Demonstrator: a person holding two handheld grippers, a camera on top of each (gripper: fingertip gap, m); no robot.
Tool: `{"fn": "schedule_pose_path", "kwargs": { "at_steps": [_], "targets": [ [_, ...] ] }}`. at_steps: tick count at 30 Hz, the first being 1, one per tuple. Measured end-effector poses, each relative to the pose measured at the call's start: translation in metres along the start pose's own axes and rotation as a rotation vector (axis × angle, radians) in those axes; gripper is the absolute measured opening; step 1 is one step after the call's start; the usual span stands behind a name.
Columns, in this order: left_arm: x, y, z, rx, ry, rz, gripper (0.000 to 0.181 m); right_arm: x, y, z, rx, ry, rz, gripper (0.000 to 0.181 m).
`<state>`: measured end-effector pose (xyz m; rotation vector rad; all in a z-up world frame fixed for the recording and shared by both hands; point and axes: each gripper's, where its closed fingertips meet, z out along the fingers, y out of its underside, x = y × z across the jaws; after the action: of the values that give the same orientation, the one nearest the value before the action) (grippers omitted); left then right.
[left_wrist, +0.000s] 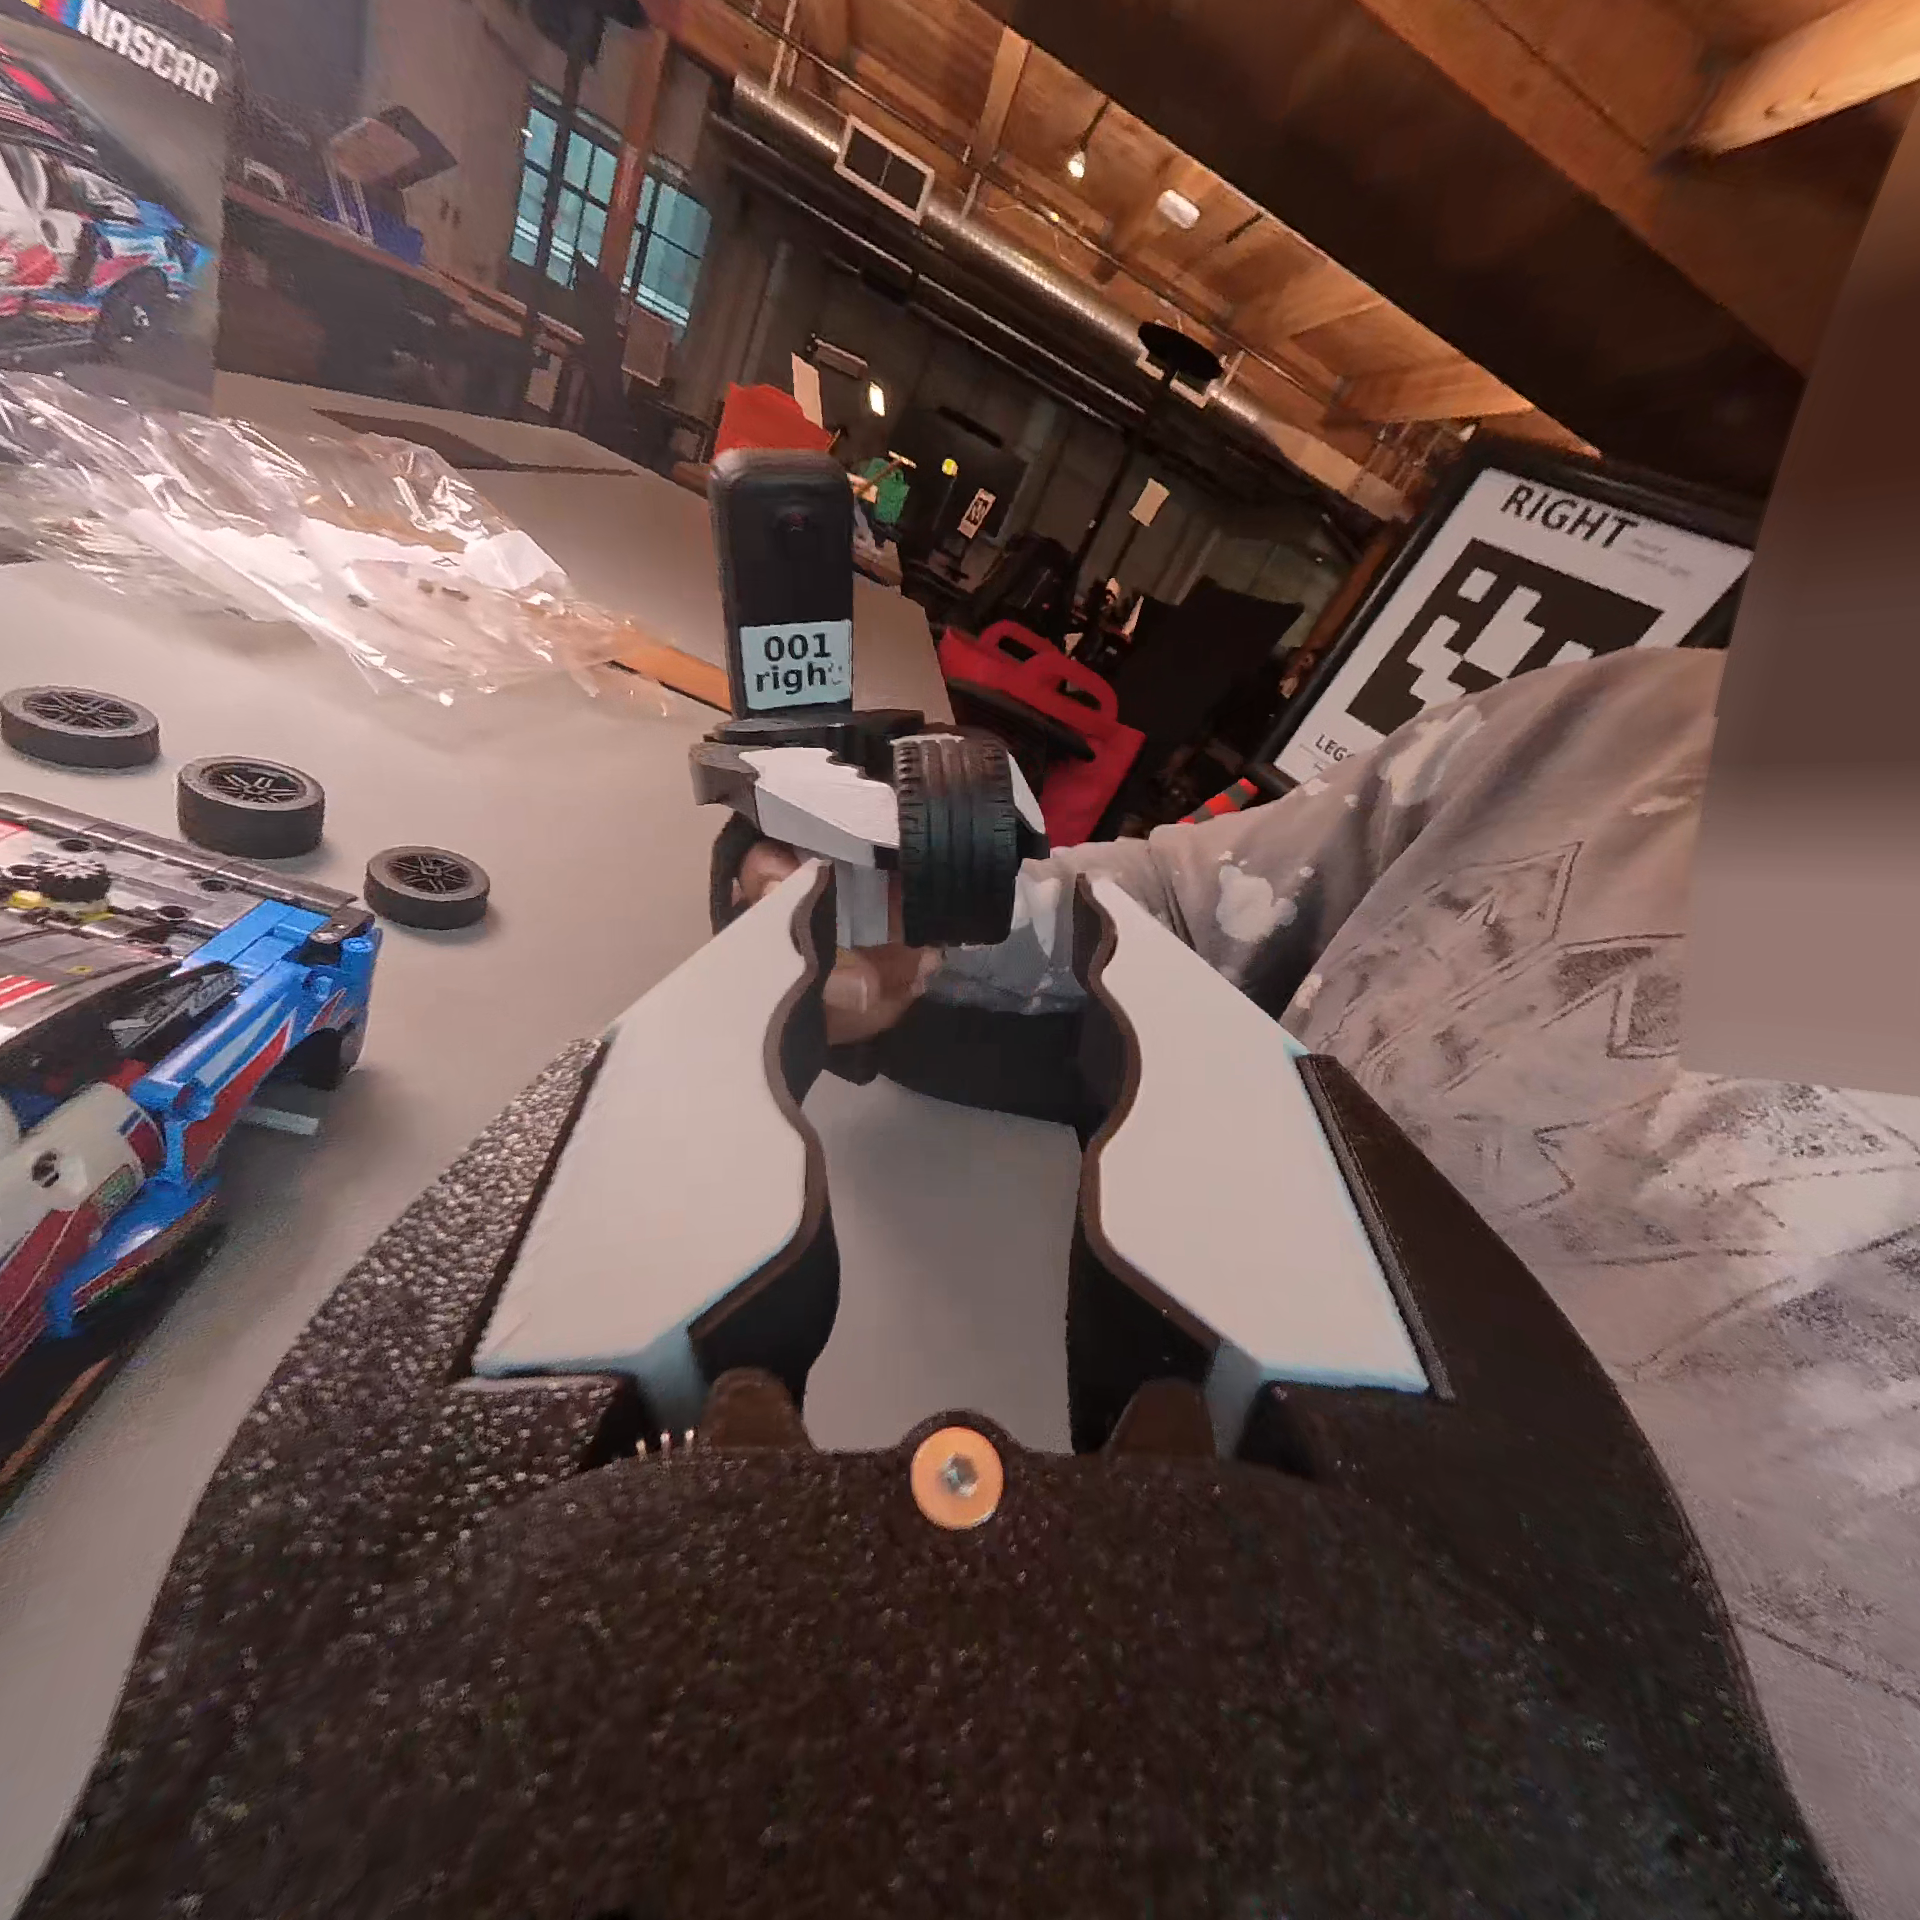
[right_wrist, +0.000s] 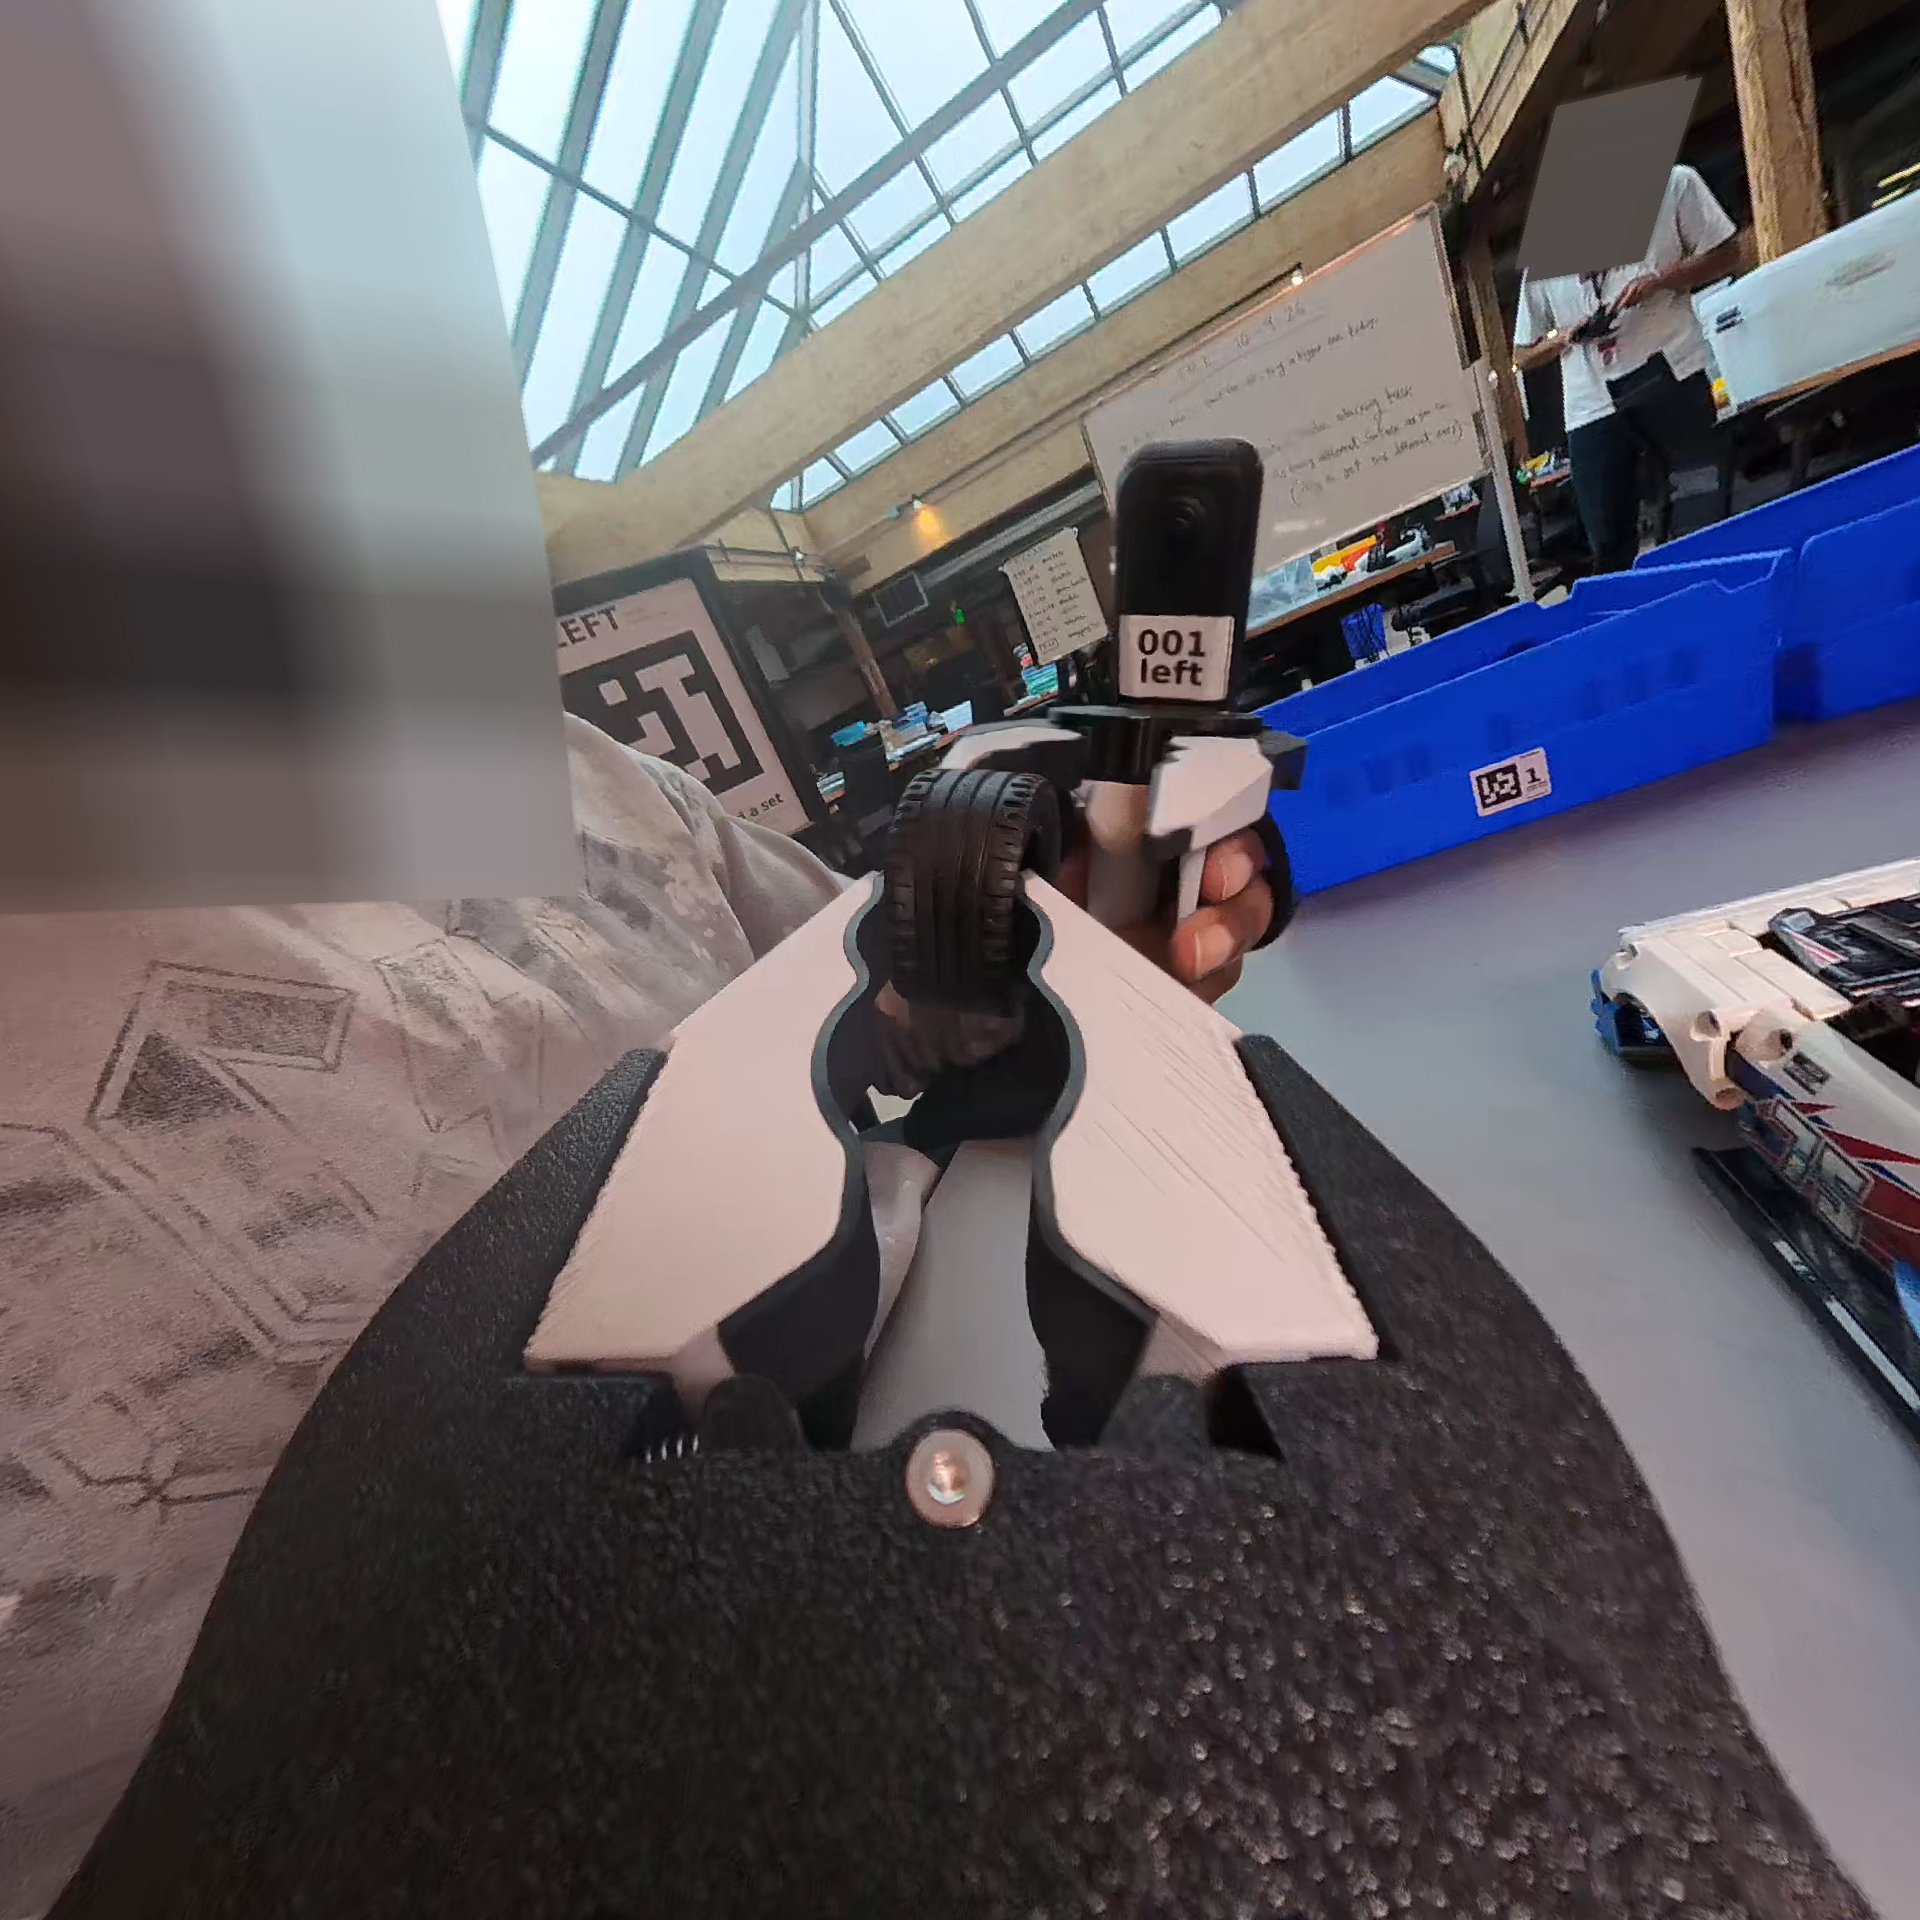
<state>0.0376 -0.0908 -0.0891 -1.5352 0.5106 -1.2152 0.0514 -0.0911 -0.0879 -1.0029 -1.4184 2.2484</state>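
My right gripper (right_wrist: 961, 906) is shut on a black toy tyre (right_wrist: 966, 894); both white fingertips press on its sides and hold it upright above the grey table (right_wrist: 1455, 1091). In the left wrist view the same tyre (left_wrist: 958, 847) sits in the right gripper (left_wrist: 883, 816), just ahead of my left gripper (left_wrist: 956, 896). My left gripper is open and empty, its fingers spread wider than the tyre. It shows open in the right wrist view (right_wrist: 1117, 774) too, just behind the tyre. A brick-built toy race car (left_wrist: 156, 1091) lies to the left, with three loose wheels (left_wrist: 249, 805) beside it.
A crumpled clear plastic bag (left_wrist: 312, 551) and a printed box (left_wrist: 104, 208) lie at the far left. Blue bins (right_wrist: 1558, 727) stand behind the car (right_wrist: 1818, 1018). The holder's patterned grey sleeve (left_wrist: 1455, 935) fills one side. Marker boards (left_wrist: 1507, 623) stand nearby, and a person (right_wrist: 1631, 364) far off. Both grippers' tips are close together, under 4 cm apart. The brick-built toy race car (left_wrist: 156, 1091) sits 15 cm or so from the ends of my left fingers.
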Motion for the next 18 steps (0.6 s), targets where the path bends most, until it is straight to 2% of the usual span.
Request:
{"fn": "schedule_pose_path", "kwargs": {
  "at_steps": [3,14,18],
  "targets": [
    [0.0024,0.0054,0.006,-0.039,-0.011,0.041,0.022,0.002,0.0023,0.0028,-0.004,-0.002,0.013,0.02],
    [0.0063,0.0084,0.0027,-0.065,0.032,-0.002,0.01,-0.0052,0.0073,0.0053,-0.042,-0.043,0.022,0.019],
    [0.0007,0.0102,0.0029,-0.066,-0.002,-0.016,0.002,-0.0019,0.0102,0.0025,-0.065,-0.009,-0.004,0.019]
  ]
}}
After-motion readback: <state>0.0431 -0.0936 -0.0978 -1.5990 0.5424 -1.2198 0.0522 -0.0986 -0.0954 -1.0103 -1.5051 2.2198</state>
